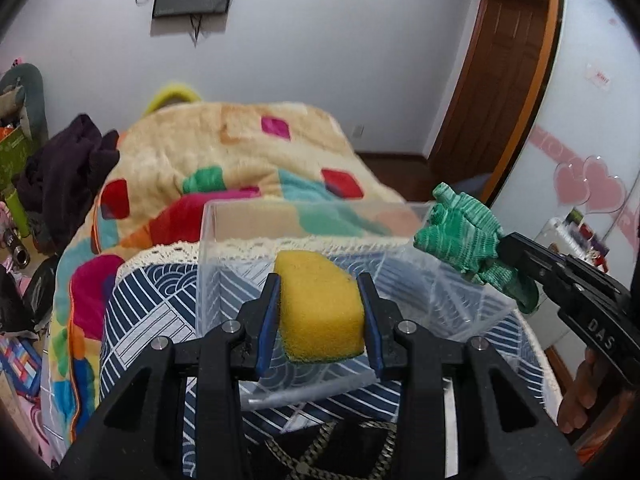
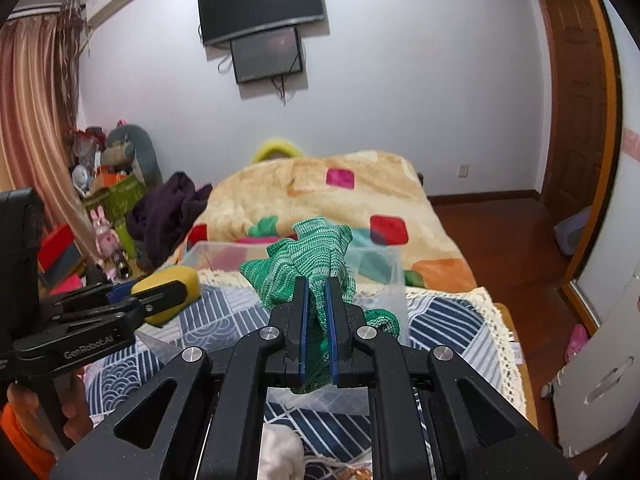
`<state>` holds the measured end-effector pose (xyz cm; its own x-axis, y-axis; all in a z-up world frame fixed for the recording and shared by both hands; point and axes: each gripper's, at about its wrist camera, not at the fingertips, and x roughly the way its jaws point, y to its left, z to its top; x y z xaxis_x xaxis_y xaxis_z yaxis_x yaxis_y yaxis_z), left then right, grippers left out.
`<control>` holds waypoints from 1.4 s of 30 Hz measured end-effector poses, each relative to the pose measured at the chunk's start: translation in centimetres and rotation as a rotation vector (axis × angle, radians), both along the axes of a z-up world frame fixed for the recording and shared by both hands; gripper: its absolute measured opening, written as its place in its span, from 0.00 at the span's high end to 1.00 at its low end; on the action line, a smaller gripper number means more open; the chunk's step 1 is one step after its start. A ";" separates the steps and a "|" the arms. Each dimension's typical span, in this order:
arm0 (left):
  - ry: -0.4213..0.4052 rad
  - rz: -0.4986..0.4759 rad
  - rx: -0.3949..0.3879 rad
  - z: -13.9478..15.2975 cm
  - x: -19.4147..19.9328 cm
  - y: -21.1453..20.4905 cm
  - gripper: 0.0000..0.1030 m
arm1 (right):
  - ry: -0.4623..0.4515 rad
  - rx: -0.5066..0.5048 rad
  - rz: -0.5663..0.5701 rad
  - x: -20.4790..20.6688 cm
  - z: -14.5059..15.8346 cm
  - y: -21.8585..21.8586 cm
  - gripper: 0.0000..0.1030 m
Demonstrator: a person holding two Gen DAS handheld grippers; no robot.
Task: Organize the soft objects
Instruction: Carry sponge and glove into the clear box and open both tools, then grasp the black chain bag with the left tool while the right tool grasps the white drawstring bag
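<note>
I read the left gripper [image 1: 320,312] as clenched on the yellow sponge [image 1: 320,308]: both blue pads [image 1: 267,320] press its sides, and the sponge hangs above the open top of the clear plastic bin [image 1: 224,248], near its front wall. The right gripper [image 2: 318,320] is clenched on the green knitted cloth [image 2: 308,256]; its pads are nearly closed with the fabric bunched between them, and the loose end rises ahead of the fingers. In the left wrist view I see that cloth [image 1: 464,236] held just beside the bin's right rim, above it. The bin stands on the blue-and-white patterned cover [image 1: 160,304] with a lace edge, toward its far edge. Beyond that edge lies the multicoloured blanket [image 2: 320,184] on the bed. A white soft item [image 2: 280,456] lies on the cover near its front edge, partly hidden by the right gripper.
</note>
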<state>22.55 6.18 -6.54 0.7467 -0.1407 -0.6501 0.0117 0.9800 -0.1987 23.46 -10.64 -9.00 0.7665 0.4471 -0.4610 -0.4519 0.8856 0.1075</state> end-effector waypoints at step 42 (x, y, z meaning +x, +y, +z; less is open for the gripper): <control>-0.043 -0.011 0.130 0.7 -7.7 -0.3 0.05 | 0.006 -0.038 0.102 -4.5 -0.3 -0.6 0.21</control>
<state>14.84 5.86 -5.81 0.7734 -0.0655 -0.6305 0.0280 0.9972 -0.0693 18.97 -11.19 -9.33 0.7150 0.5048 -0.4837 -0.5395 0.8384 0.0775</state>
